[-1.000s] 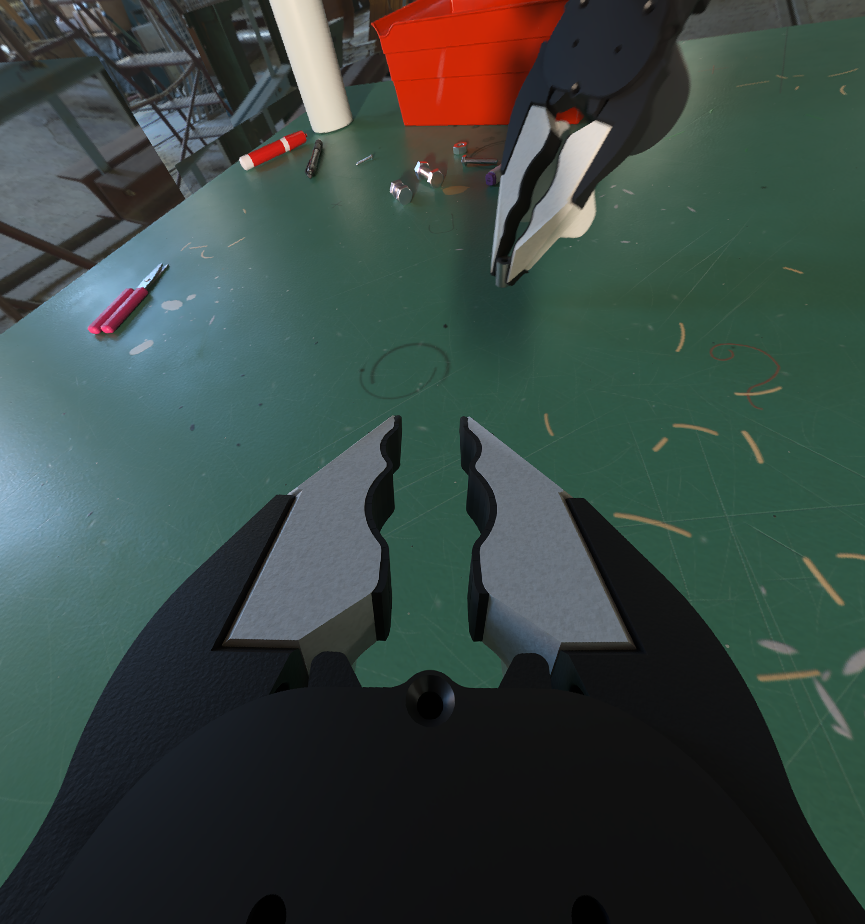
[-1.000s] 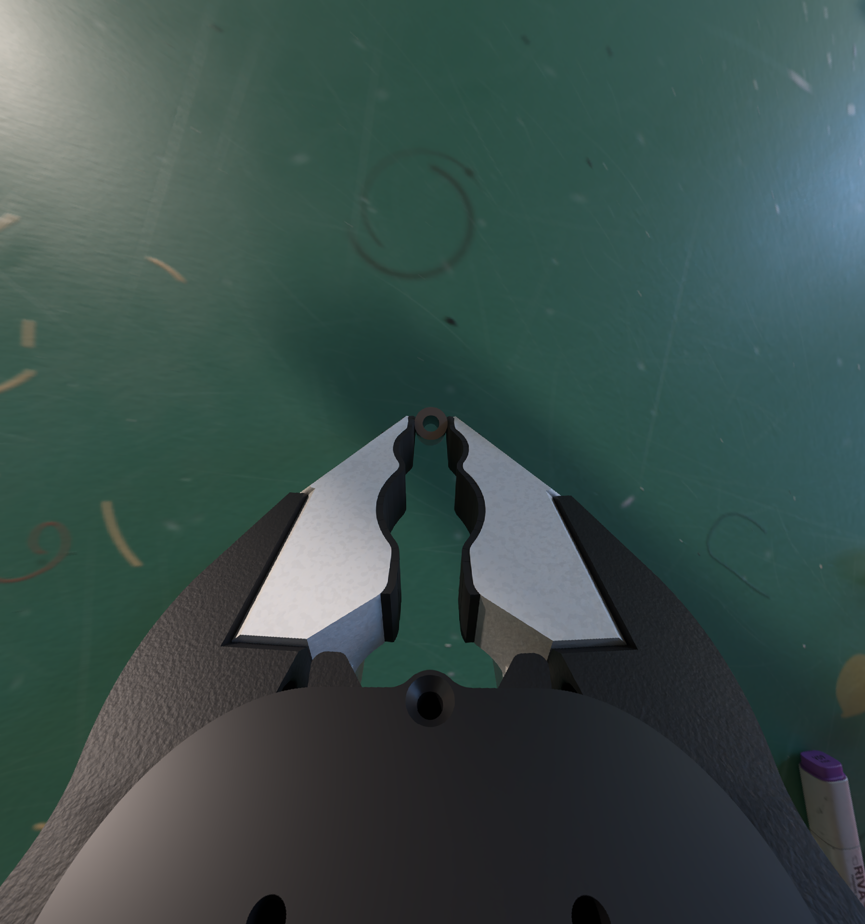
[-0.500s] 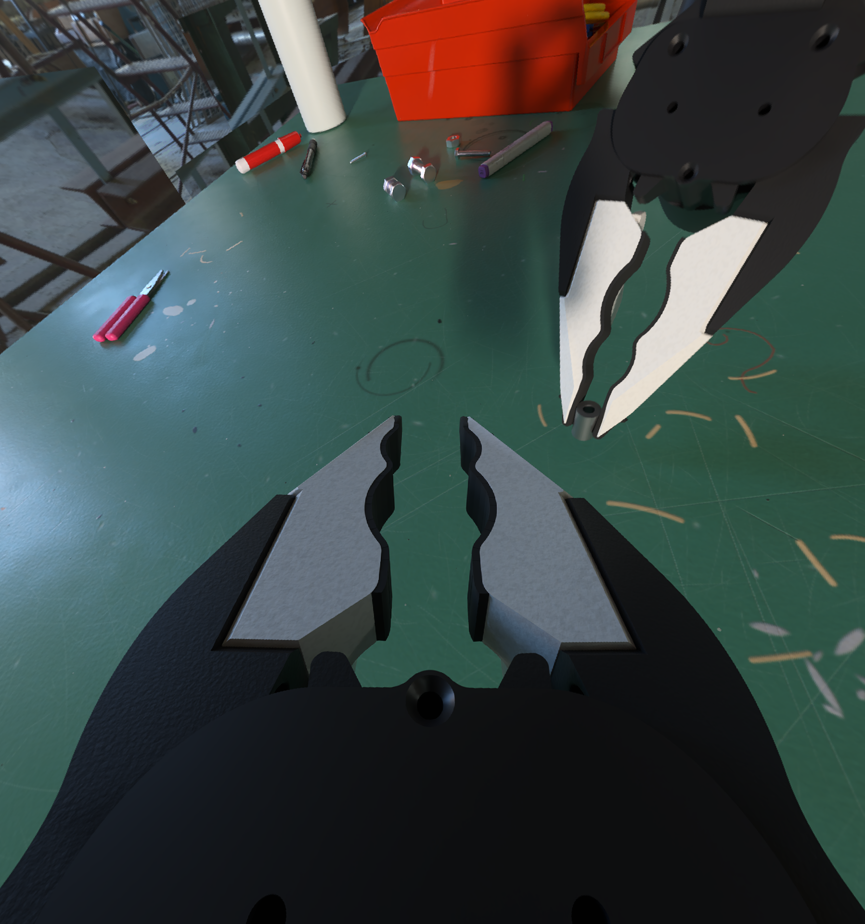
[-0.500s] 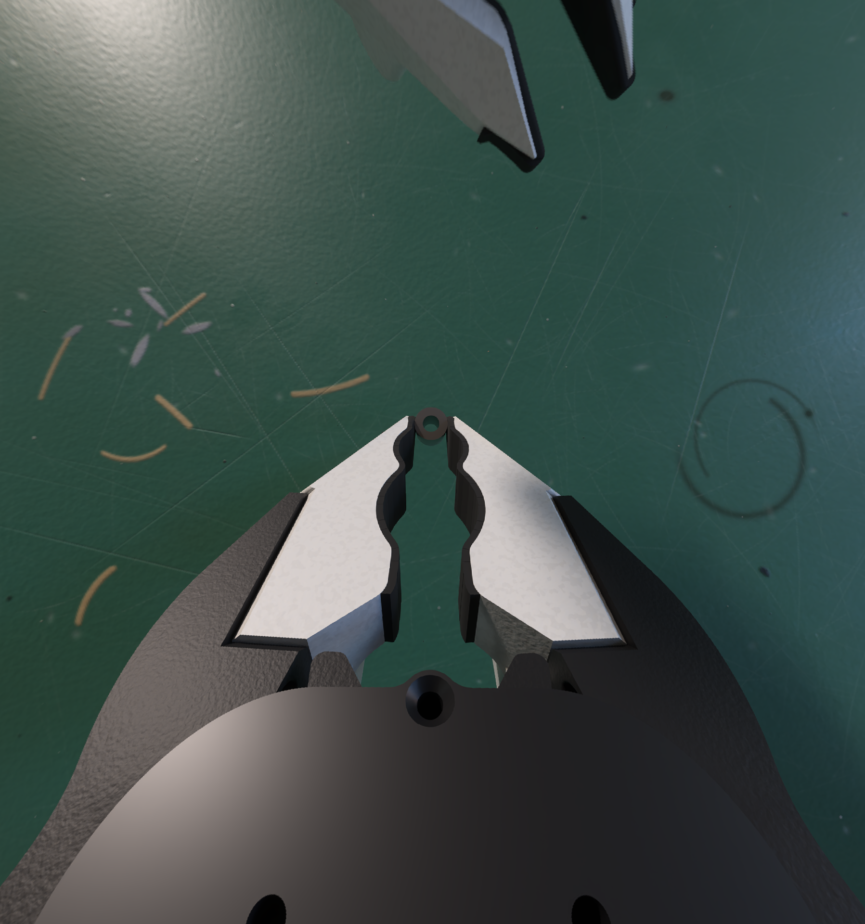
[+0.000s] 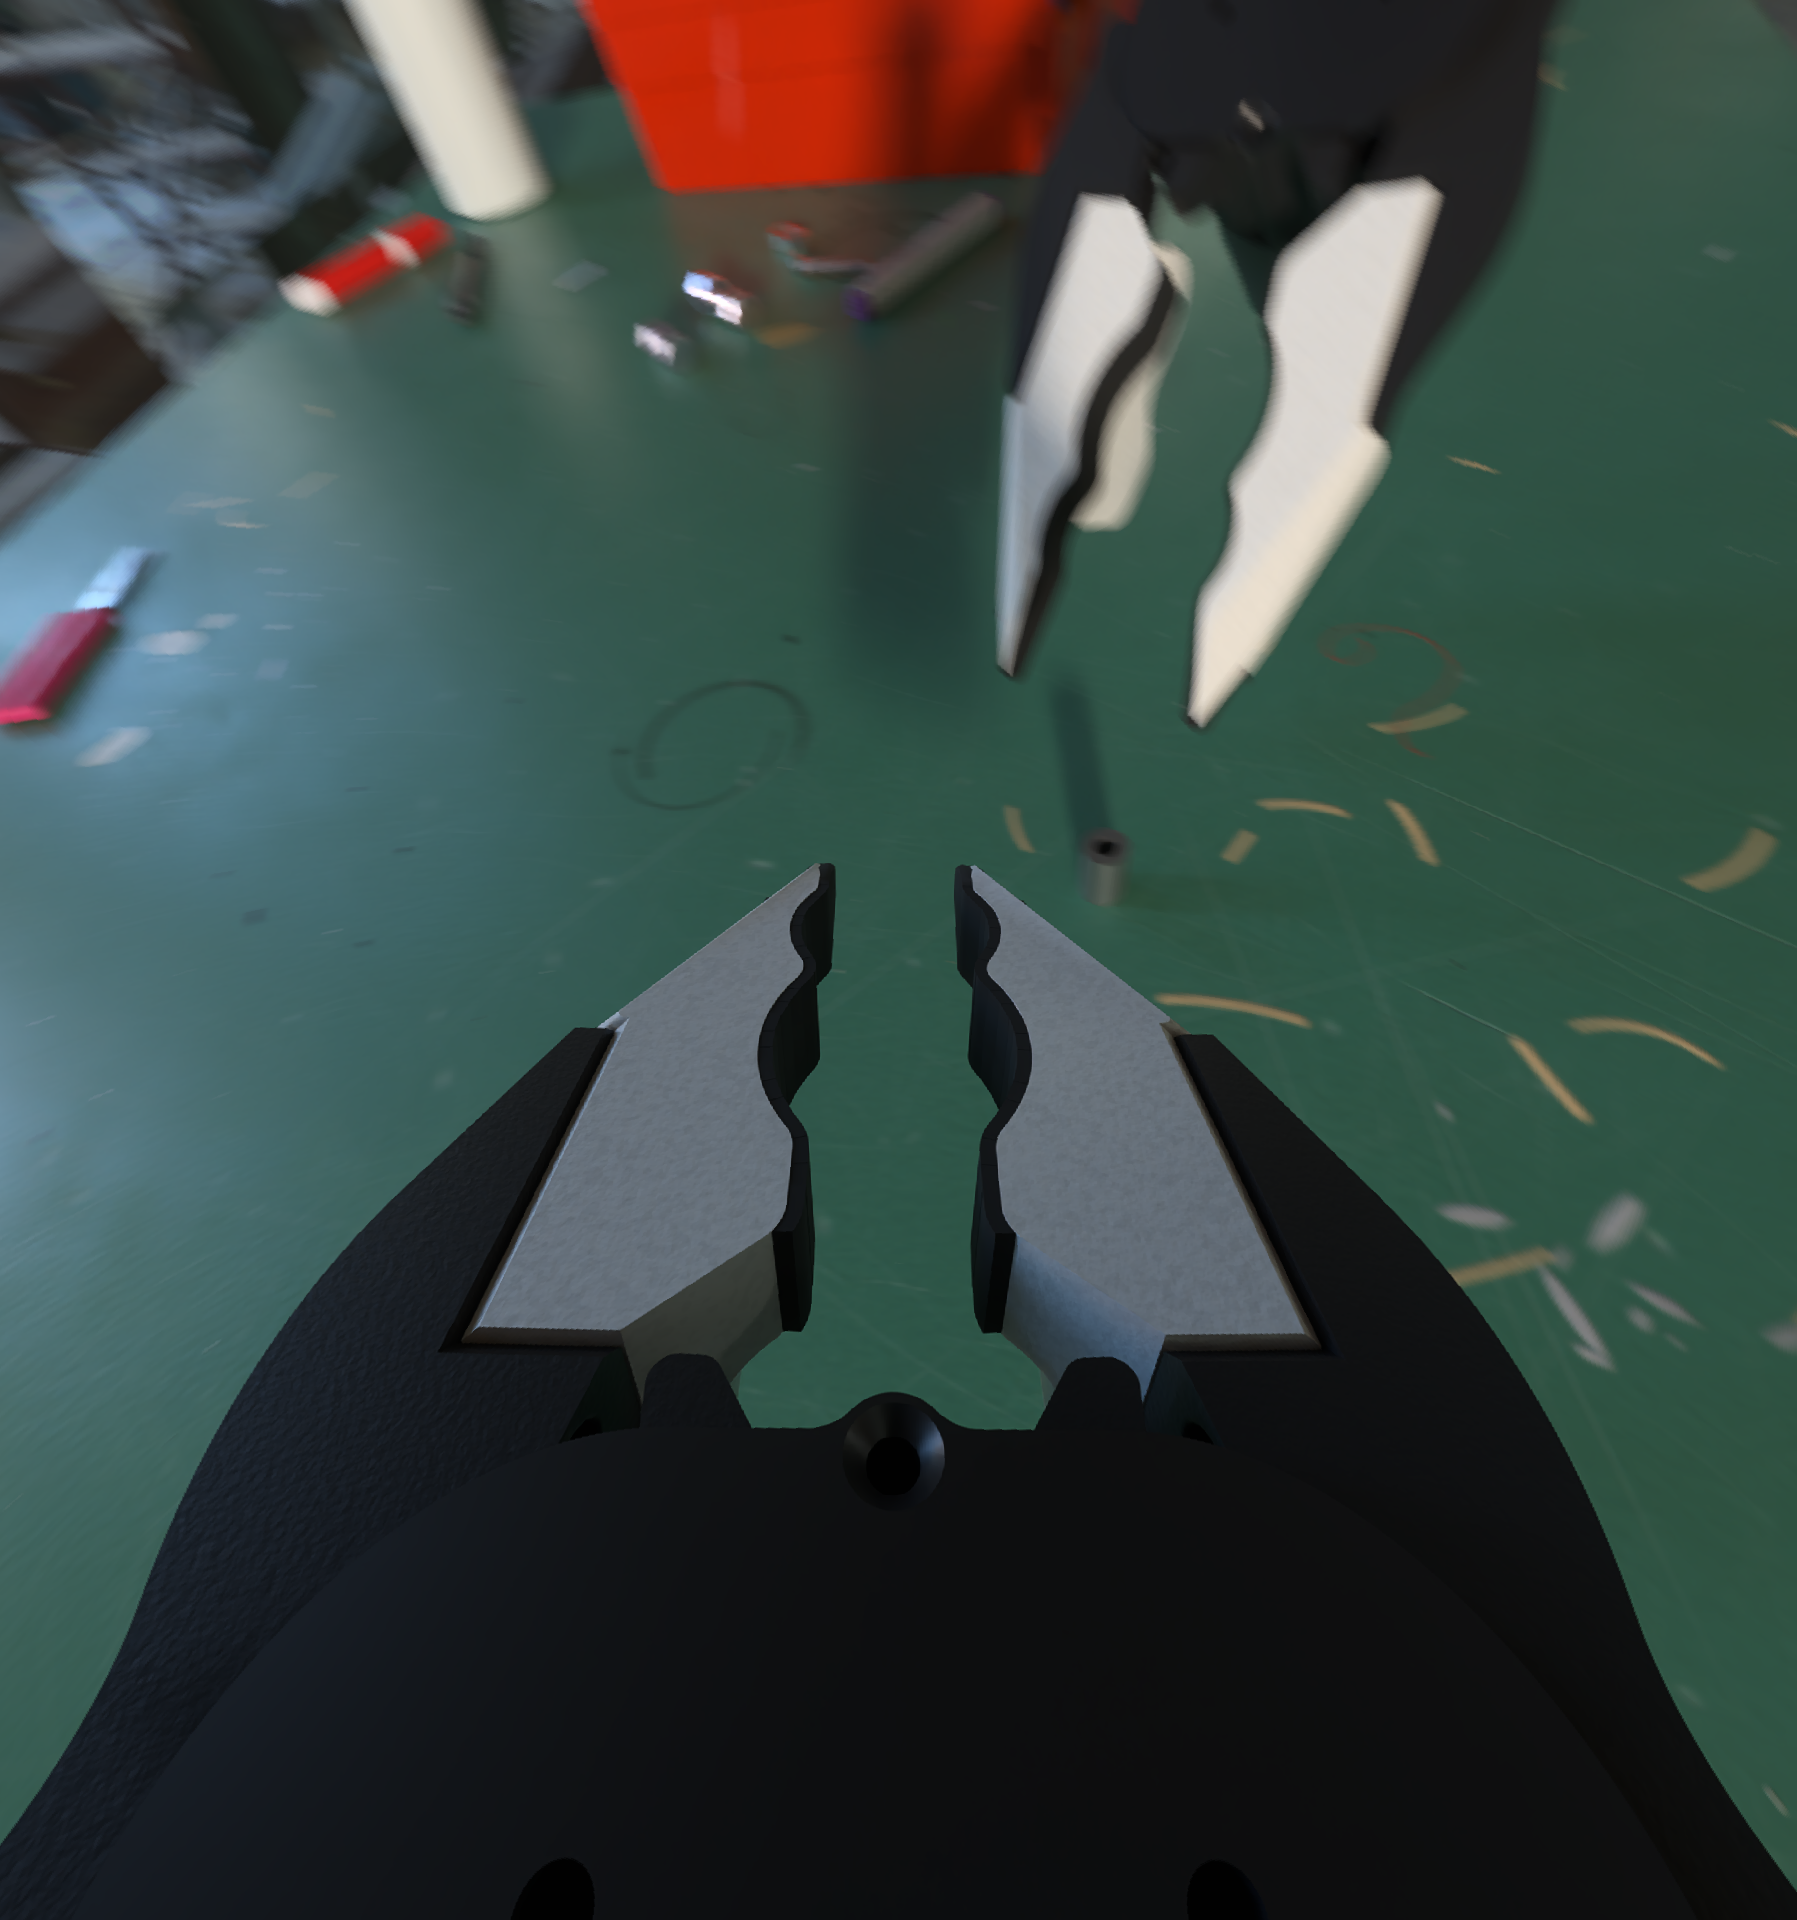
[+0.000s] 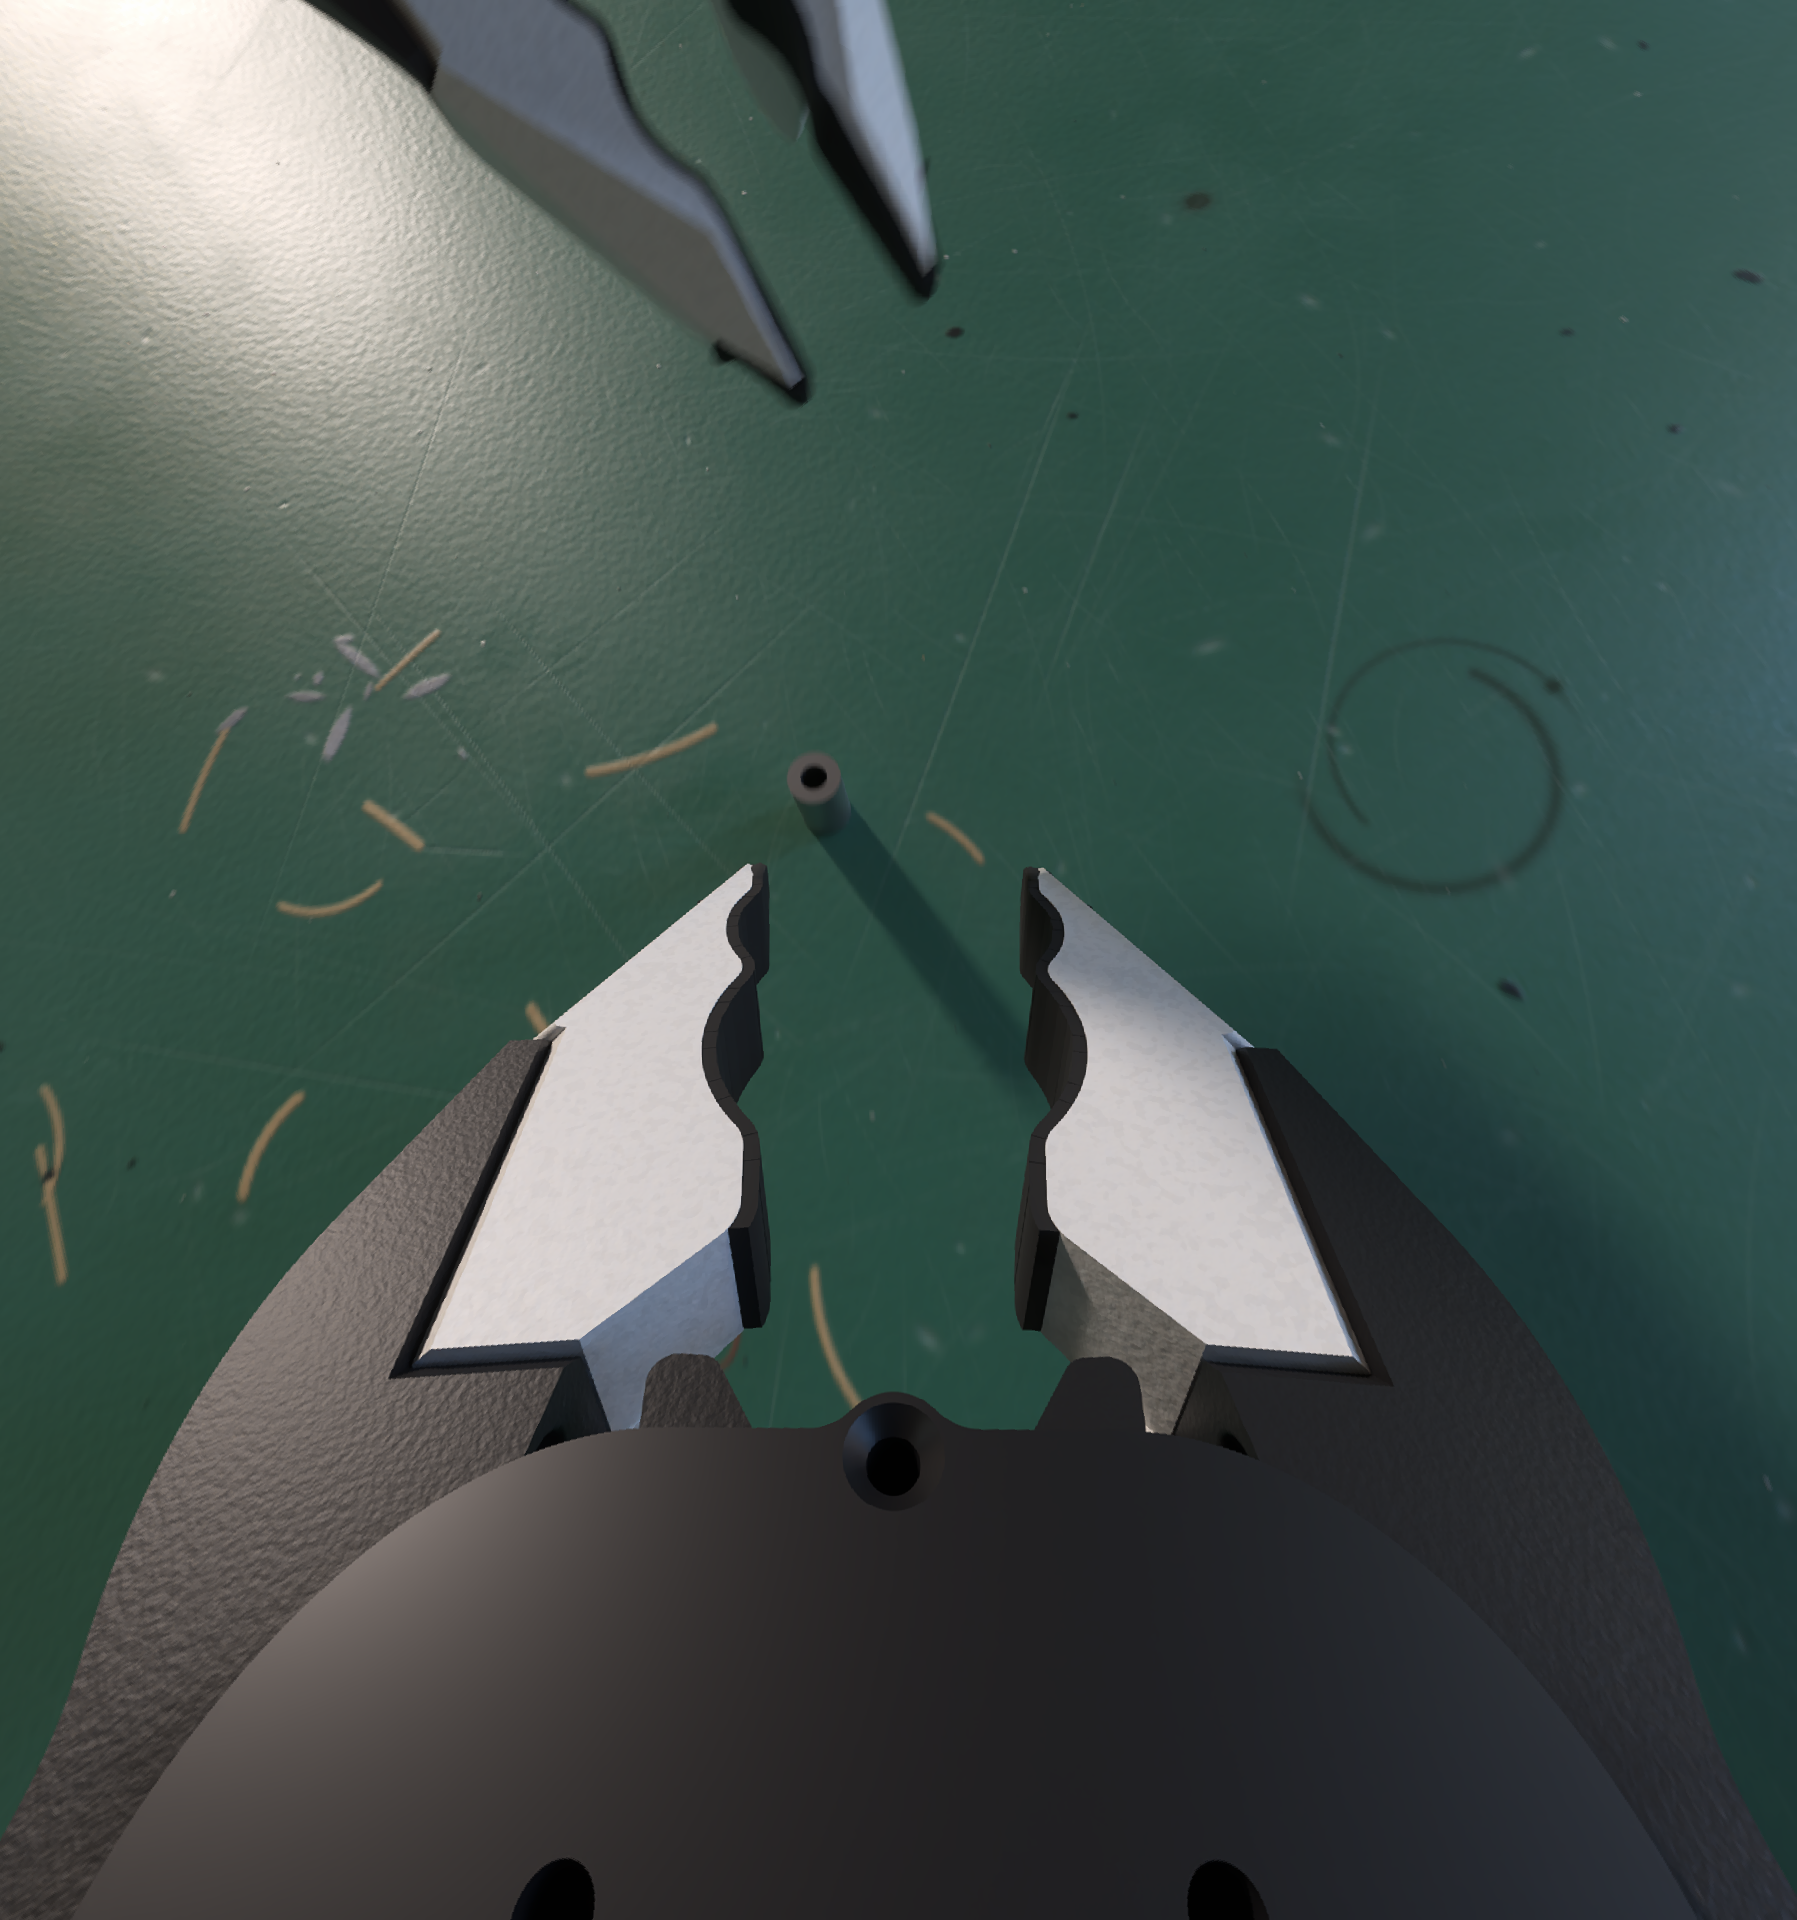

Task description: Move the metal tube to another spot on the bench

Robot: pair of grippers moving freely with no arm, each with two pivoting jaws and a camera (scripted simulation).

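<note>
The metal tube [image 5: 1106, 864] is a short dark grey cylinder that stands upright on the green bench [image 5: 354, 1039]. It also shows in the right wrist view [image 6: 819, 792], just beyond my right fingertips. My right gripper [image 6: 894, 883] is open and empty, raised above the tube; it shows in the left wrist view [image 5: 1107, 691] hanging over the tube. My left gripper [image 5: 894, 883] is open and empty, low over the bench, with the tube a little ahead and to its right. Its fingers [image 6: 665, 208] show at the top of the right wrist view.
A red toolbox [image 5: 821, 94] and a white cylinder [image 5: 468, 104] stand at the bench's far edge. In front of them lie a red marker [image 5: 369, 265], bolts [image 5: 691, 312] and a purple-tipped marker [image 5: 925, 255]. A red-handled tool [image 5: 58, 655] lies at the left. Wood shavings [image 5: 1538, 1070] lie on the right.
My right gripper has let go of the tube, opened wide and risen above it. The tube now stands free on the bench. The left gripper has hardly moved.
</note>
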